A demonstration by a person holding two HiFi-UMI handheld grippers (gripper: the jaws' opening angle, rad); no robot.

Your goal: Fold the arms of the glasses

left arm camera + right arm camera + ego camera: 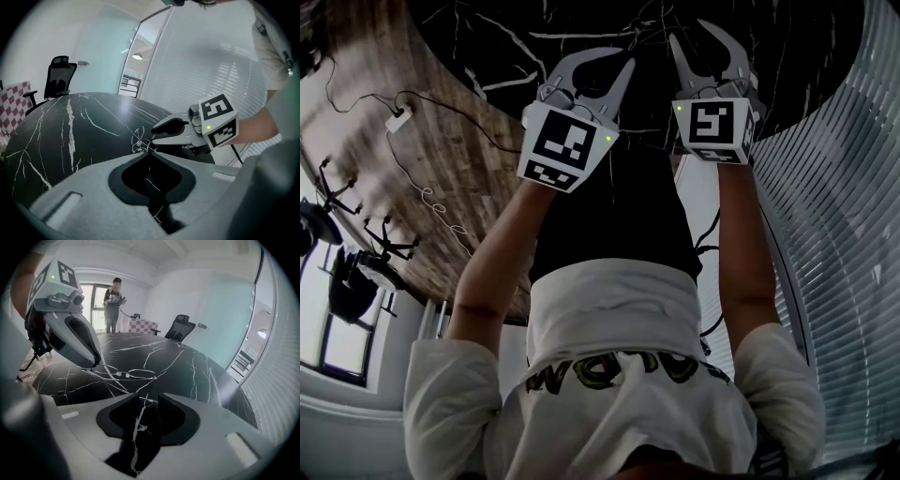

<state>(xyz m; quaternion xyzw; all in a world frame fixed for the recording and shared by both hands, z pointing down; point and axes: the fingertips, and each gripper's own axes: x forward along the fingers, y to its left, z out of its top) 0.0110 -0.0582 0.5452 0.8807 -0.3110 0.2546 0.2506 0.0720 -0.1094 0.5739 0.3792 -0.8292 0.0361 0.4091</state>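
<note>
Thin wire-framed glasses (pixel 133 376) lie open on the black marble table (pixel 197 371). In the left gripper view the glasses (pixel 139 138) sit just beyond my jaws. My left gripper (pixel 149 153) has its tips together on the thin wire at one end of the frame. From the right gripper view, the left gripper (pixel 96 364) rests at the frame's left end. My right gripper (pixel 150 397) stands open, and one glasses arm runs toward the gap between its tips. Both the left gripper (pixel 626 64) and the right gripper (pixel 689 31) reach over the table close together.
A black office chair (pixel 180 326) and a checkered chair (pixel 140 326) stand at the table's far side, with a person (pixel 114 305) behind them near a window. A cable and adapter (pixel 398 120) lie on the wooden floor. Blinds (pixel 844 187) line the right wall.
</note>
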